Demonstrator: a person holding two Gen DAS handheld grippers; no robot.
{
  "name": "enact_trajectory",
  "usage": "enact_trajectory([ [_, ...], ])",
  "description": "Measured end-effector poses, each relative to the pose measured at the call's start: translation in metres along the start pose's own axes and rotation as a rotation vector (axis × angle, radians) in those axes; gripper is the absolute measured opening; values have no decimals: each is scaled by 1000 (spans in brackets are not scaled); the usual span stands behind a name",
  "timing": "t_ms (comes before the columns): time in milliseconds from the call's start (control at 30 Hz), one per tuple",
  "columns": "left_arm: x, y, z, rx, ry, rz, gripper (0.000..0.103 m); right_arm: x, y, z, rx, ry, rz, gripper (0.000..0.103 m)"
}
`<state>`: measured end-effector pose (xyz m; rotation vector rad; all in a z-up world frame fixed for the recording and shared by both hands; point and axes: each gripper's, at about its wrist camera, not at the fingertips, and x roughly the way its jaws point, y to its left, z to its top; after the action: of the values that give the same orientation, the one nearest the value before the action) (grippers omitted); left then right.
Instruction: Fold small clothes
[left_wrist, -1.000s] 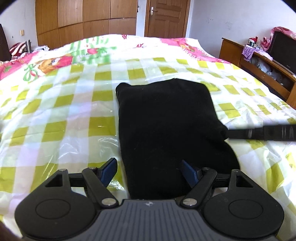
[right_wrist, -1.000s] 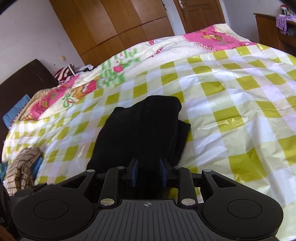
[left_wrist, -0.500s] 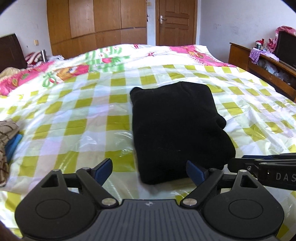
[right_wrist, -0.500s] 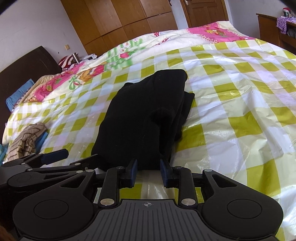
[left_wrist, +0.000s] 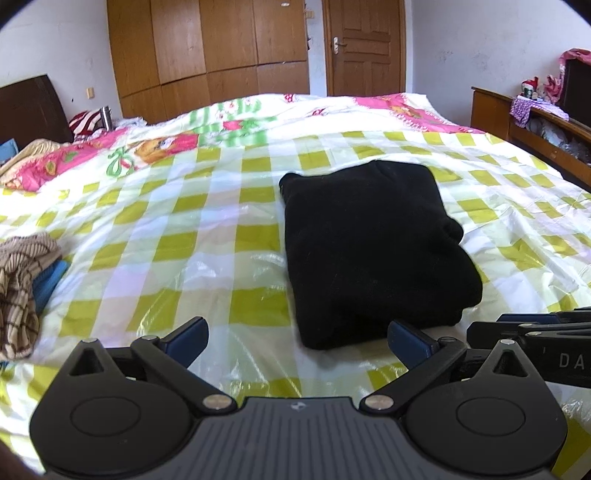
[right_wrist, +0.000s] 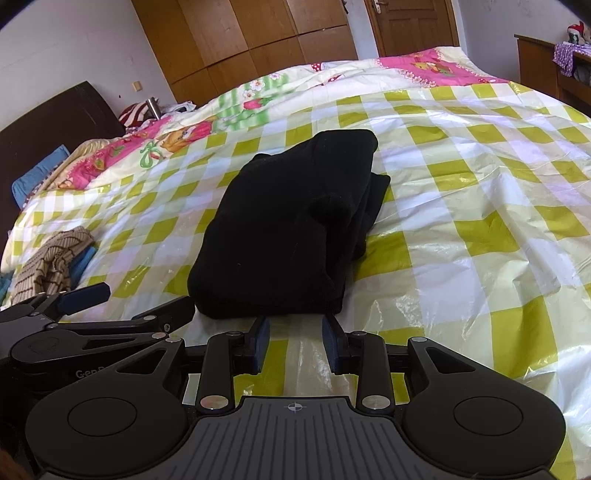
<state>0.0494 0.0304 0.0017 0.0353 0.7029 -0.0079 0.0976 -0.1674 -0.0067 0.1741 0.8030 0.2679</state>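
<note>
Bare checked sheet rings the black garment; striped clothes crowd the left edge.

- folded garment was plain black
- plastic sheet had a yellow-green and white check
- quilt at 11 o'clock was pink, cartoon print
- bundle at 9 o'clock was brown striped

A bed under a glossy yellow-checked cover fills the room. Behind it stand a wooden wardrobe and a panelled door against white walls. A dark headboard stands left, a wooden cabinet right.
</note>
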Motion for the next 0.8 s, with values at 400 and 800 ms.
enact_trajectory([
  [400, 9, 8, -15, -66, 80, -32, 103, 3, 6, -14, -35, 17, -28, 33],
  [800, 8, 4, -21, -62, 116, -41, 103, 7, 7, -20, -42, 38, -52, 36],
])
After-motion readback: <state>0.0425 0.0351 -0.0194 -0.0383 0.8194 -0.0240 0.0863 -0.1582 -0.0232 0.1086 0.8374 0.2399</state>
